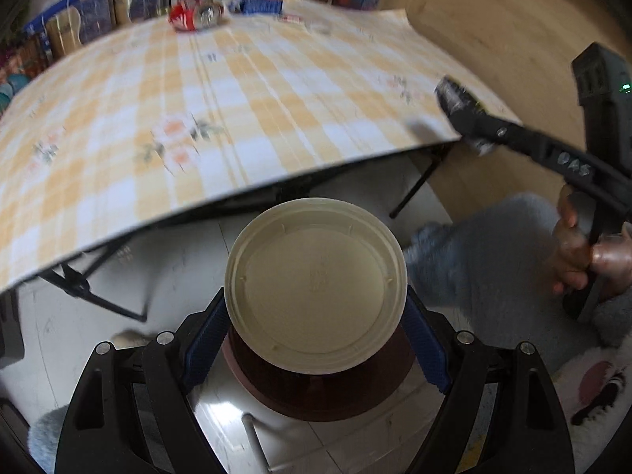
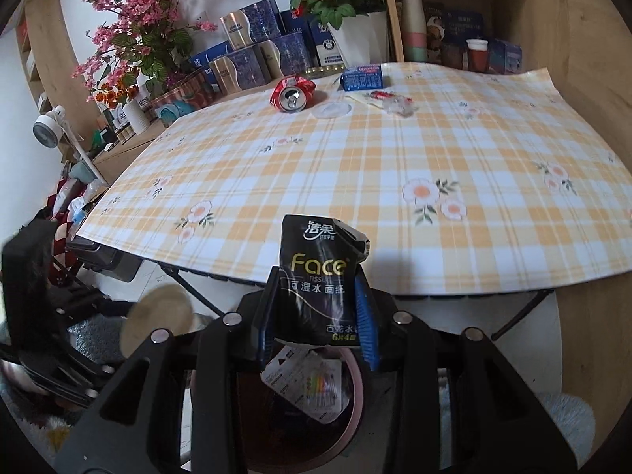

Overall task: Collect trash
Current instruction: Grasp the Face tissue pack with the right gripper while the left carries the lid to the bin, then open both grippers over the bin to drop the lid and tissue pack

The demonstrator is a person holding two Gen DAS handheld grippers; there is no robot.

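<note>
Below the near edge of the counter (image 2: 395, 166), on the floor, stands the dark red bin (image 2: 347, 407), and the coming move turns on what hangs over it. From the right wrist view the right gripper (image 2: 316, 316) points down at the bin's mouth, its fingers (image 2: 365, 328) clamped on a black tissue packet (image 2: 320, 276). The packet stands upright with its long axis along the fingers, its lower end just above the bin, where a white wrapper (image 2: 312, 387) already lies. I judge that letting go would drop it straight in.

Seen from the left wrist, the left gripper (image 1: 316, 339) carries a cream lid (image 1: 316, 286), flat face toward the camera, its fingers (image 1: 426, 349) spread wide and pressed on the rim at both sides. The bin lies directly beneath it, so both hands crowd one opening; the right looks the readier.

Far across the counter, well apart from both hands, remain a crushed red can (image 2: 292, 93), a blue carton (image 2: 361, 77), a clear round lid (image 2: 331, 110) and a crumpled plastic wrapper (image 2: 397, 102). Nothing stands between them and the near edge.
</note>
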